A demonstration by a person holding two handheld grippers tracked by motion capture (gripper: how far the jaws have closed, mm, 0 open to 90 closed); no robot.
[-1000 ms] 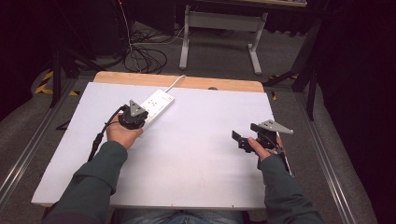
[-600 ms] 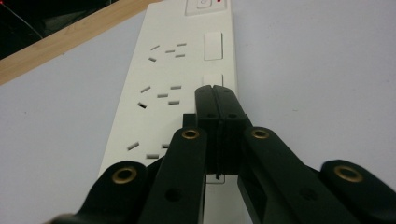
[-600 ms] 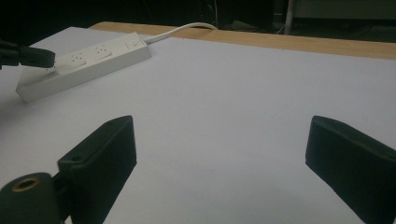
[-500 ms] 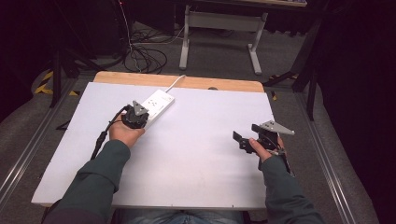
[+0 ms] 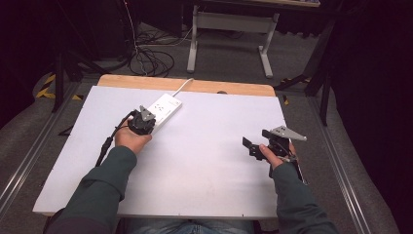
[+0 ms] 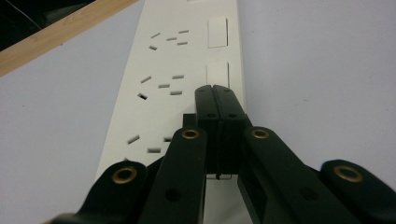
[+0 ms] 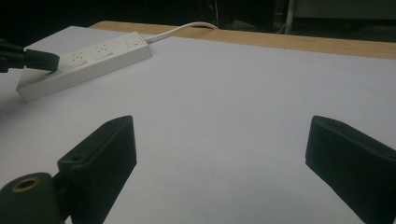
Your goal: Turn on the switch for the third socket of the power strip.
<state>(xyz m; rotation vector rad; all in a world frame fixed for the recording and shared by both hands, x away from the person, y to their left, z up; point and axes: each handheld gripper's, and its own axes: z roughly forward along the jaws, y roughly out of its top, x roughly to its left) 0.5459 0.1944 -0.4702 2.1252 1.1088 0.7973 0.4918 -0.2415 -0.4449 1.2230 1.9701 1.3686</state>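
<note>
A white power strip [image 5: 165,107] lies at the back left of the white table top, its cord [image 5: 183,86] running off the far edge. My left gripper [image 5: 145,117] is shut with nothing between its jaws. In the left gripper view its closed tips [image 6: 215,91] sit over the strip [image 6: 163,70], at the near edge of a white rocker switch [image 6: 217,74]. My right gripper [image 5: 255,139] hovers at the right side of the table, open and holding nothing. The right gripper view has its jaws spread wide [image 7: 219,140], with the strip [image 7: 84,63] and the left gripper's tip [image 7: 42,59] far off.
The white board [image 5: 195,165] rests on a wooden table whose far edge [image 5: 234,88] shows at the back. Beyond it, on the floor, lie dark cables [image 5: 151,58] and a grey desk frame [image 5: 229,24]. Metal rails run along both sides.
The left gripper has edged slightly toward the power strip's near end. The right gripper has hardly shifted.
</note>
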